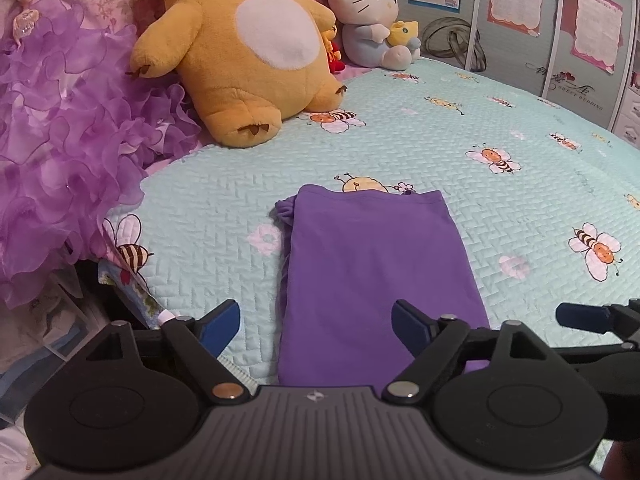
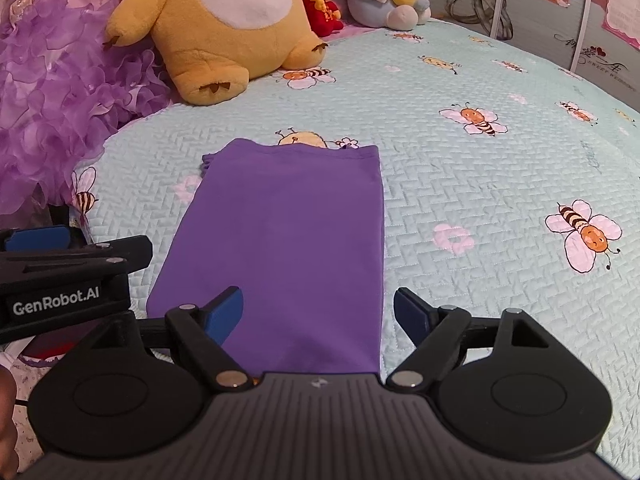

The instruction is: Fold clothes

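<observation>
A purple garment (image 1: 372, 264) lies folded into a long narrow strip on the bed, running away from me; it also shows in the right wrist view (image 2: 288, 240). My left gripper (image 1: 316, 324) is open and empty, its blue pads spread over the strip's near left part. My right gripper (image 2: 318, 316) is open and empty over the strip's near right edge. The right gripper's blue fingertip (image 1: 580, 316) shows at the right edge of the left wrist view. The left gripper's body (image 2: 60, 280) shows at the left of the right wrist view.
A mint quilted bedspread (image 1: 480, 208) with bee prints covers the bed. A large yellow plush (image 1: 248, 52), a white cat plush (image 1: 368, 12), a small red doll (image 2: 324, 12) and a doll in a purple ruffled dress (image 1: 60, 120) sit along the far left. Wardrobe doors (image 1: 560, 40) stand behind.
</observation>
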A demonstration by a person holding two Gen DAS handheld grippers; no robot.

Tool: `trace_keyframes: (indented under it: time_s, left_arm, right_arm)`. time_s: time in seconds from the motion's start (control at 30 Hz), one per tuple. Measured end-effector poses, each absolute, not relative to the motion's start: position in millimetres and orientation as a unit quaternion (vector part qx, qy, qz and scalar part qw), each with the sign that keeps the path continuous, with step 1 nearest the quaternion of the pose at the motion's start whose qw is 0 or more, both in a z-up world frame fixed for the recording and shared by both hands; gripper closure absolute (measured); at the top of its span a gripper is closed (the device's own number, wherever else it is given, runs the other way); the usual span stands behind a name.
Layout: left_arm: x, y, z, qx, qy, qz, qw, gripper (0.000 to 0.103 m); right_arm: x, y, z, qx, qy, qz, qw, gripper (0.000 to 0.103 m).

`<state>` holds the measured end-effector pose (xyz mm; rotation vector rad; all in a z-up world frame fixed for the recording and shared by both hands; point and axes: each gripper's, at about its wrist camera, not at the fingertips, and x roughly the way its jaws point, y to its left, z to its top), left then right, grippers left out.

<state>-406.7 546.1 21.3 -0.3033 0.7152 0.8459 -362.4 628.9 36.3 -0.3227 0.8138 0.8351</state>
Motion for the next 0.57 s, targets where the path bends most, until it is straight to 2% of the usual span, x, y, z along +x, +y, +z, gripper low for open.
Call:
trace_keyframes:
  time_s: [0.07,0.1,0.23,0.43,0.57]
  left_arm:
    - [-406,546,21,-0.144,0.338,0.402,0.839,0.001]
    - [-407,546,21,-0.147,0.338,0.401,0.839,0.000]
    - [-410,549,20,-0.166,0.331,0.384,0.845,0.000]
    - [-423,549,24,-0.185,0.265,0.365,0.873,0.000]
    - [-415,543,25,-0.155,0.270,0.381,0.871,0.001]
  right_arm:
    - [-362,628,36,-0.150,0.380,0.390,0.825,0.020]
    - [-361,627,35,-0.150,0.379,0.389,0.826,0.020]
    - [-365,629,35,-0.172,0.359,0.371,0.839,0.019]
    - [-373,618,39,-0.148,0.306,0.383,0.859,0.018]
    - [-371,613,41,-0.134,0.300,0.397,0.857,0.018]
